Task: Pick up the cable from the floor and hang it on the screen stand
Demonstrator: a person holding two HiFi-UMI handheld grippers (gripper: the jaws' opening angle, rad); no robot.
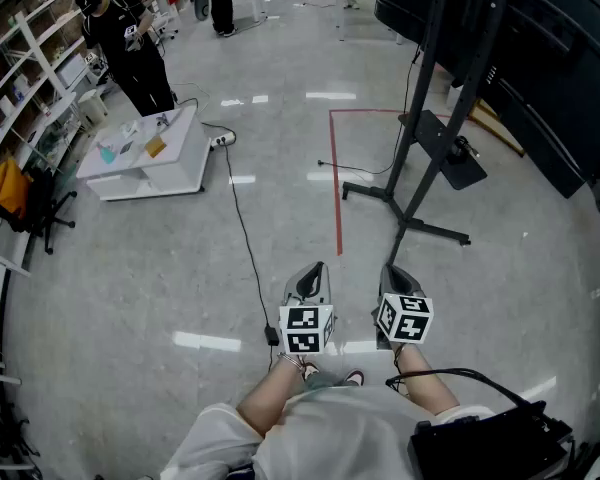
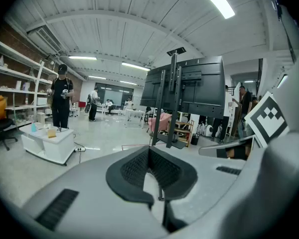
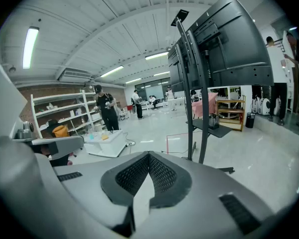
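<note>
first, head view: we look steeply down on both tongs, held side by side low in the picture over the grey floor [image 1: 130, 268].
left gripper [image 1: 313, 268]: jaws together as far as we can see from above, nothing hanging from them.
right gripper [image 1: 392, 268]: just beside the left one, jaws likewise drawn to a point, touching nothing.
cable [image 1: 245, 233]: black, flat on the floor. it runs from a power strip [image 1: 221, 140] by the white table [image 1: 145, 158] down to a spot just left of the left gripper's marker cube.
screen stand [image 1: 427, 133]: upright ahead of the right gripper, with its dark legs on the floor and a red tape line [image 1: 339, 183] beside it.
left gripper view, left gripper [image 2: 149, 151]: we see the two dark pads meet at their tips, fully closed on nothing. a thin dark line shows in the slit lower down, and we cannot tell what it is.
left gripper view, surroundings: the screen stand [image 2: 169, 103] carries its screen [image 2: 194, 88] ahead and a little right. the white table [image 2: 47, 143] stands at the left, with a person [image 2: 61, 96] in black behind it.
right gripper view, right gripper [image 3: 149, 156]: pads closed tip to tip, with nothing held and only pale floor showing in the narrow gap below.
right gripper view, surroundings: the screen stand [image 3: 194, 98] rises just right of centre. the white table [image 3: 107, 146] and the person [image 3: 107, 111] are at the left.
</note>
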